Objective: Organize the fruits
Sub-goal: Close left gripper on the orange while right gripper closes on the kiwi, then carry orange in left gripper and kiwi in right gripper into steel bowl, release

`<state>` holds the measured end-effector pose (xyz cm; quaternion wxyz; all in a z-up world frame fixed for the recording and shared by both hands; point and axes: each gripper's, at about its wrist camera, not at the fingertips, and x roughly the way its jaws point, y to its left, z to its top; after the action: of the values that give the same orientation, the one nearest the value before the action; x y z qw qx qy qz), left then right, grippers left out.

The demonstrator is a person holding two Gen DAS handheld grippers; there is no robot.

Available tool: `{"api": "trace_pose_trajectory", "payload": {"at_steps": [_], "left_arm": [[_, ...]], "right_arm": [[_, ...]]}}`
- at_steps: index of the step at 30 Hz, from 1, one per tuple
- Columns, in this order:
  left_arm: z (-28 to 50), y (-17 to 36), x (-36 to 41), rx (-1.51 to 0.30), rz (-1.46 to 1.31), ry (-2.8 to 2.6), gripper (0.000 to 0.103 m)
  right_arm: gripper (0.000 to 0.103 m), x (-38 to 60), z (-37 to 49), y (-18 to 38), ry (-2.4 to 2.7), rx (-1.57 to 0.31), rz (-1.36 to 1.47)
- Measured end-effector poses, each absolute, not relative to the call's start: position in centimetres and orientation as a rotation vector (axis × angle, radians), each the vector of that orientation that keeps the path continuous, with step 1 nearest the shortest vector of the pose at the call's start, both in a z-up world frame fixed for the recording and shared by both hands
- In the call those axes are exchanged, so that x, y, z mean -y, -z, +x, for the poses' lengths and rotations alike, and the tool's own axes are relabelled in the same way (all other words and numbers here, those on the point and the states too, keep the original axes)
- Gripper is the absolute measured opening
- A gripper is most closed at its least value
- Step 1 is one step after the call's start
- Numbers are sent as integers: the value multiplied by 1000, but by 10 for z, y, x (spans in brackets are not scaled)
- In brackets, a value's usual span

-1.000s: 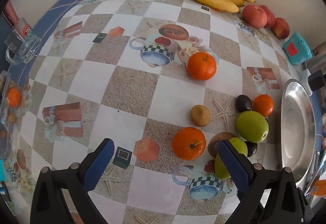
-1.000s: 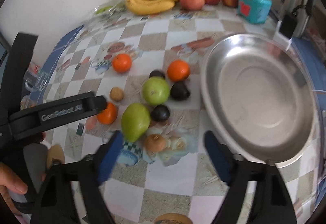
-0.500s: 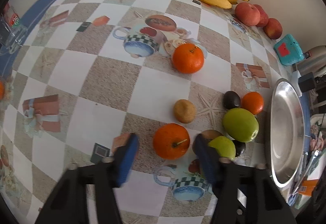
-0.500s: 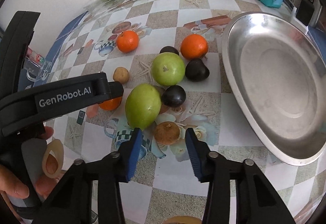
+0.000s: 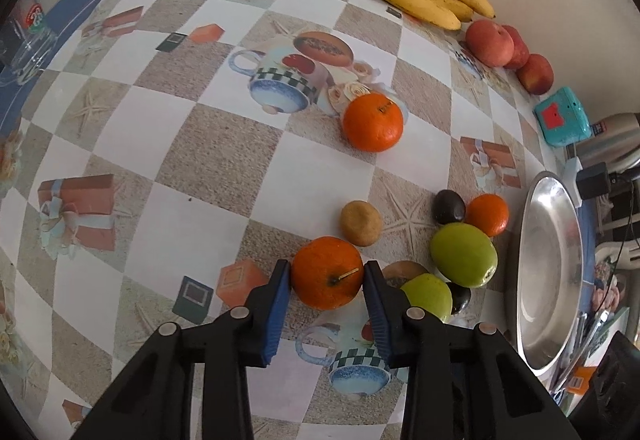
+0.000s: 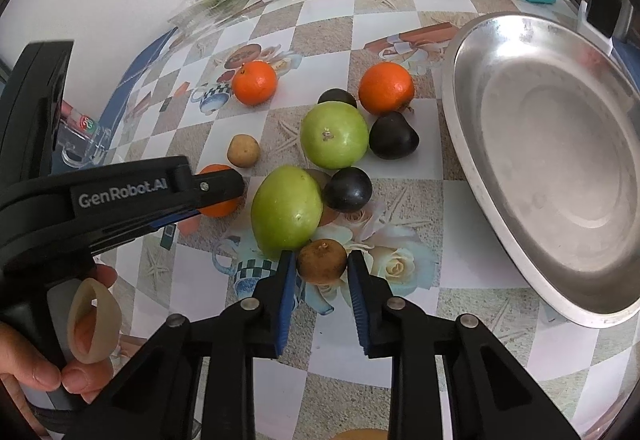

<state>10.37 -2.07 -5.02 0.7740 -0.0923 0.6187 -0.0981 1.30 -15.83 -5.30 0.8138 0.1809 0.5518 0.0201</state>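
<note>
Checked tabletop (image 5: 208, 159) strewn with fruit; left gripper (image 5: 325, 282) fingers closing on a firm, slick orange (image 5: 327, 272); right gripper (image 6: 322, 268) clenched across a small brown fruit (image 6: 321, 260), probably soft, so grip gently

The left tool (image 6: 224, 195) hides most of an orange (image 6: 218, 208); its pad contact is unseen.

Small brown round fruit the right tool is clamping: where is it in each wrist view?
Left wrist: small brown round fruit low, right of centre, mostly hidden behind the tool finger and the oval green fruit.
Right wrist: bottom centre, between the right tool pads.
Shared landmark: silver metal dish.
</note>
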Motion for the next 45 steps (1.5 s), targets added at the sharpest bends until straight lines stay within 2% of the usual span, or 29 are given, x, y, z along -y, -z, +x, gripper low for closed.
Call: {"api": "trace_pose_trajectory", "payload": {"at_steps": [10, 23, 45], "left_arm": [[105, 30, 11, -1293, -242, 212, 39], [104, -15, 13, -1173, -239, 237, 39], [83, -21, 78, -1141, -6, 282, 39]], "right_arm": [[27, 163, 9, 44, -75, -1143, 456], [27, 173, -1, -10, -62, -971, 449], [27, 241, -7, -13, 298, -950, 378]]}}
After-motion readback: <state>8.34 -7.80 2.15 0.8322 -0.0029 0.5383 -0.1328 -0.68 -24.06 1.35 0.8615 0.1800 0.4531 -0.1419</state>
